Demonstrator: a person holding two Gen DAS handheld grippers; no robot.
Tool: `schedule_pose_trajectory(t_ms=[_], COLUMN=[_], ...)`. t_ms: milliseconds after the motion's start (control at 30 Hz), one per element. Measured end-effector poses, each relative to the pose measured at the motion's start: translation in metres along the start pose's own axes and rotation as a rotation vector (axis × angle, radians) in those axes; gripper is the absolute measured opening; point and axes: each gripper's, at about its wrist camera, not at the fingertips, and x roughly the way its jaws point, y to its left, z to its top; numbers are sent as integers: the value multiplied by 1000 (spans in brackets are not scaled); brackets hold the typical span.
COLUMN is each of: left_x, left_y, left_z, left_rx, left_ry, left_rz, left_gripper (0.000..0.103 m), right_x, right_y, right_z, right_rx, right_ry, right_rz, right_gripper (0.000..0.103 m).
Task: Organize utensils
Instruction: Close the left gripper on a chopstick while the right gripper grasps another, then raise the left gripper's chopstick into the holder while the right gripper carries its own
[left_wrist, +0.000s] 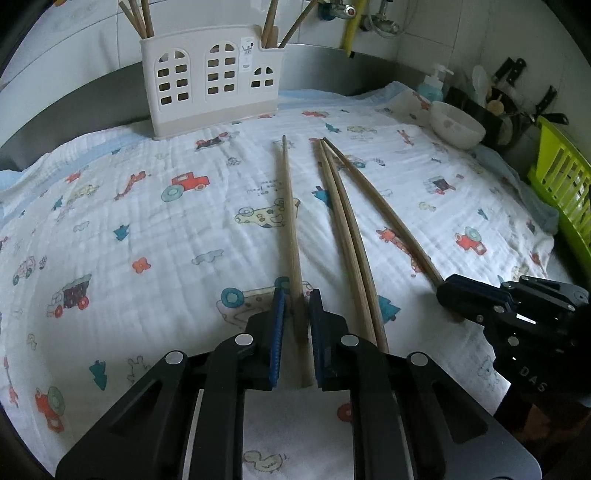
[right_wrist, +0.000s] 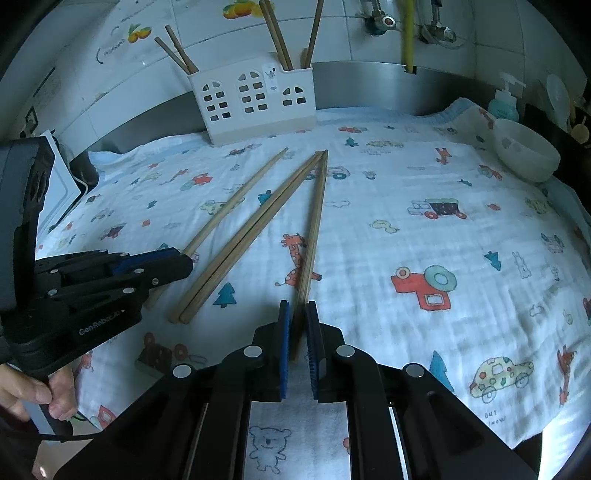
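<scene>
Several wooden chopsticks lie on a printed cloth (left_wrist: 129, 221). My left gripper (left_wrist: 297, 295) is shut on the thick end of the leftmost chopstick (left_wrist: 290, 206), also seen in the right wrist view (right_wrist: 236, 199). My right gripper (right_wrist: 298, 308) is shut on the thick end of the rightmost chopstick (right_wrist: 314, 221), which also shows in the left wrist view (left_wrist: 384, 210). A pair of chopsticks (left_wrist: 343, 221) lies between them, untouched (right_wrist: 251, 236). A white house-shaped utensil holder (left_wrist: 210, 81) stands at the back with chopsticks in its end slots (right_wrist: 255, 99).
A white bowl (left_wrist: 456, 123) sits at the back right beside a soap bottle (left_wrist: 432, 83) and a black rack with knives (left_wrist: 495, 107). A green basket (left_wrist: 561, 181) stands at the right edge. A steel wall runs behind the holder.
</scene>
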Motion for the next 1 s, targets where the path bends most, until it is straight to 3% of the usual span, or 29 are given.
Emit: schedule_pose_trajectory(t_ms=[200, 267, 500, 1000], left_x=[1, 0, -11, -75], left_y=[-6, -4, 4, 23], left_z=[1, 2, 6, 52], left_rx=[11, -4, -43, -97], left_ry=[-5, -4, -39, -260], left_rz=[35, 28, 2, -28], left_gripper=[12, 6, 5, 5], right_x=[-6, -13, -45, -108], right_y=[-4, -5, -10, -14], right_z=[0, 1, 15, 89], right_rx=[3, -10, -39, -98], right_ry=[-13, -31, -119, -304], right_rz=[7, 1, -9, 65], right_gripper=[7, 7, 6, 6])
